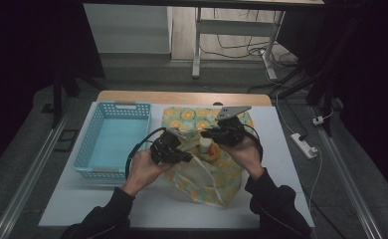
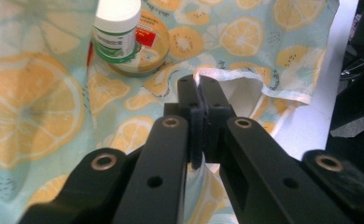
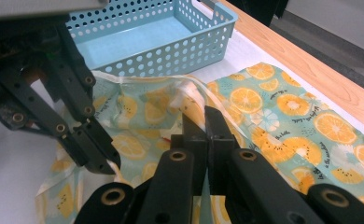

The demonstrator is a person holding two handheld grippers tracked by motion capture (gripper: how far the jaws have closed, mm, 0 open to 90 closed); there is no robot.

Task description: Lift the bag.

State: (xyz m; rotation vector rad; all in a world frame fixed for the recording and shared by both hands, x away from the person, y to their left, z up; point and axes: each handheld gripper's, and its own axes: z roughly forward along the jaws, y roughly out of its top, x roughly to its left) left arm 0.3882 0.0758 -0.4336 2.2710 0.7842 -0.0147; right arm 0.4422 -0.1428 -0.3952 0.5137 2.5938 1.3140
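The citrus-print cloth bag [image 1: 202,172] lies in the middle of the white surface [image 1: 281,149], a little right of centre in the high view, and both of my claws have its mouth. My left claw [image 2: 199,86] is pinched tight on the pale hem [image 2: 236,74] of the opening, jaws pressed together with the fabric edge between them. My right claw [image 3: 204,122] is likewise closed on the rim of the bag, and in the right gripper view the white edging [image 3: 194,88] arcs away from it toward the left claw [image 3: 98,161] at the lower left of that frame.

On the bag's fabric, in the upper left of the left gripper view, a small white-capped bottle [image 2: 117,28] stands on a round flat tin [image 2: 147,46]; whether they sit inside the opening I cannot tell.

I judge the cloth light, limp and prone to slide, so the stitched hem is the sound place to grip; the bottle looks easy to topple if I tug unevenly.

The light-blue perforated basket [image 1: 113,137] sits just left of the bag.
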